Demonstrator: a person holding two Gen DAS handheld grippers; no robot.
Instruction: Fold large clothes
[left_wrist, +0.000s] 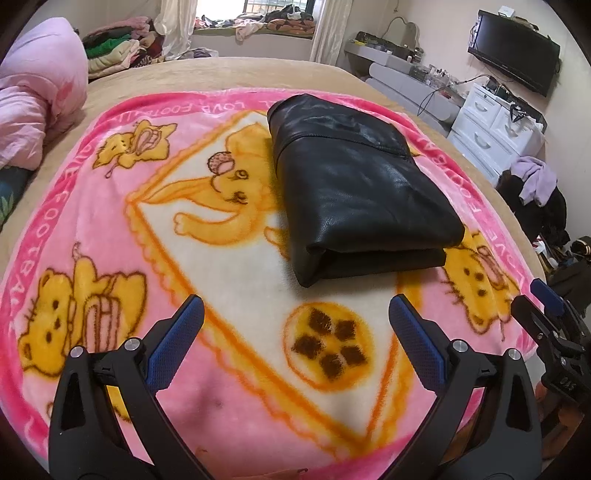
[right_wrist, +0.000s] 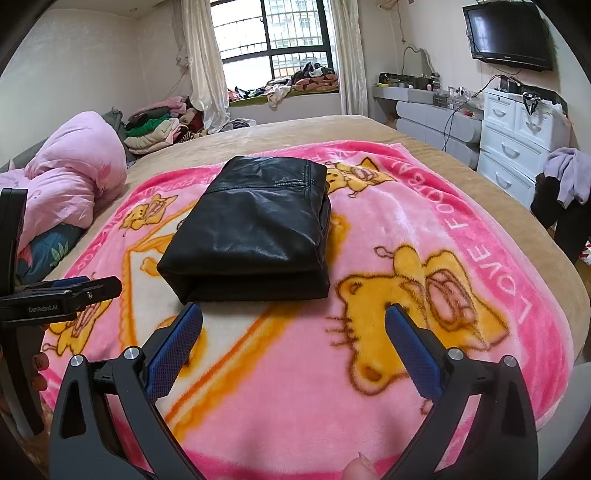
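Note:
A black leather garment (left_wrist: 354, 184) lies folded into a thick rectangle on a pink cartoon blanket (left_wrist: 110, 236); it also shows in the right wrist view (right_wrist: 255, 232). My left gripper (left_wrist: 295, 310) is open and empty, held above the blanket a little short of the garment's near edge. My right gripper (right_wrist: 293, 317) is open and empty, also just short of the garment's near folded edge. The right gripper shows at the right edge of the left wrist view (left_wrist: 546, 310), and the left gripper at the left edge of the right wrist view (right_wrist: 70, 288).
The blanket (right_wrist: 461, 229) covers a tan bed (right_wrist: 288, 129). A pink duvet (right_wrist: 66, 177) is bunched at the left. Piles of clothes (right_wrist: 155, 125) lie beyond it. White drawers (right_wrist: 517, 144) and a wall TV (right_wrist: 506, 33) stand at the right.

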